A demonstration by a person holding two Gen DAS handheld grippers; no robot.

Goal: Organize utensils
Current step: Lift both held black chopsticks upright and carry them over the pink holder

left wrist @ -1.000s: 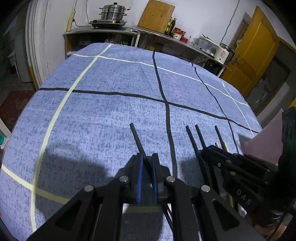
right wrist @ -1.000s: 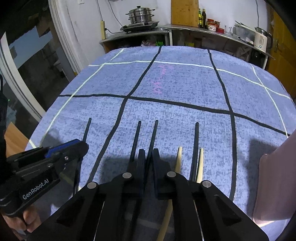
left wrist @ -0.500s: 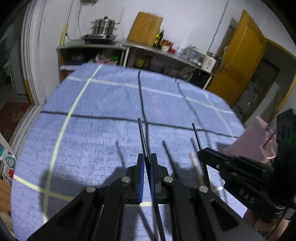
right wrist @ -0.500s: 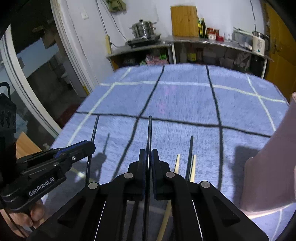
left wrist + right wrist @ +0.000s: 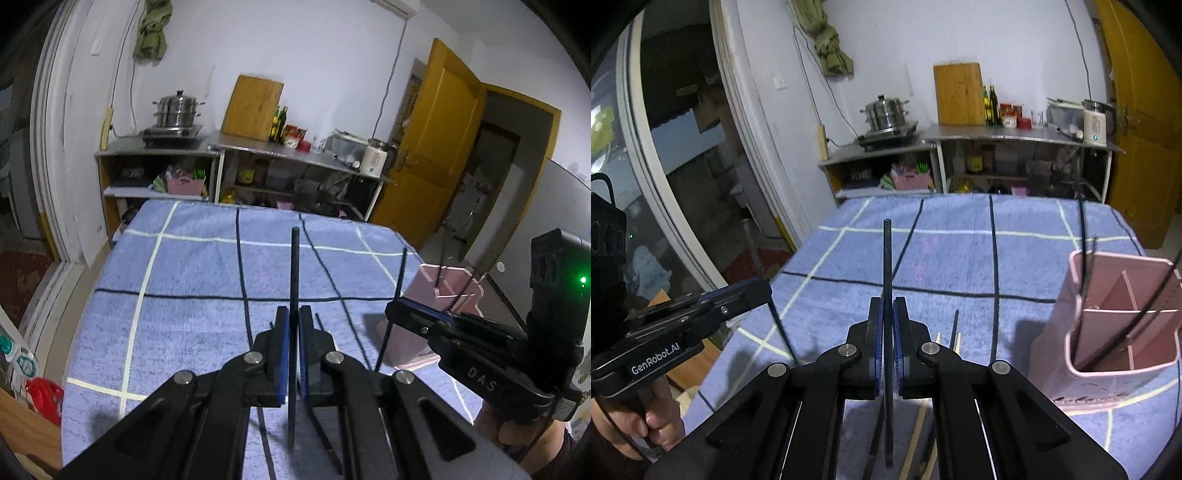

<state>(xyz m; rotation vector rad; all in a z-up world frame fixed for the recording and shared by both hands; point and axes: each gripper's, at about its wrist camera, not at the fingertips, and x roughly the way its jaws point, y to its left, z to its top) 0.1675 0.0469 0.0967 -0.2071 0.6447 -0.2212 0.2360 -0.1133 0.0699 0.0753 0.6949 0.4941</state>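
Both tools clamped tight, left tool (image 5: pixel 291 350) on a black chopstick (image 5: pixel 294 273) and right tool (image 5: pixel 886 347) on another black chopstick (image 5: pixel 887 266), lifted off the tabletop (image 5: pixel 960 258) probably for dropping into pink holder (image 5: pixel 1108 332) at 3 o'clock, spares (image 5: pixel 955 336) lying below
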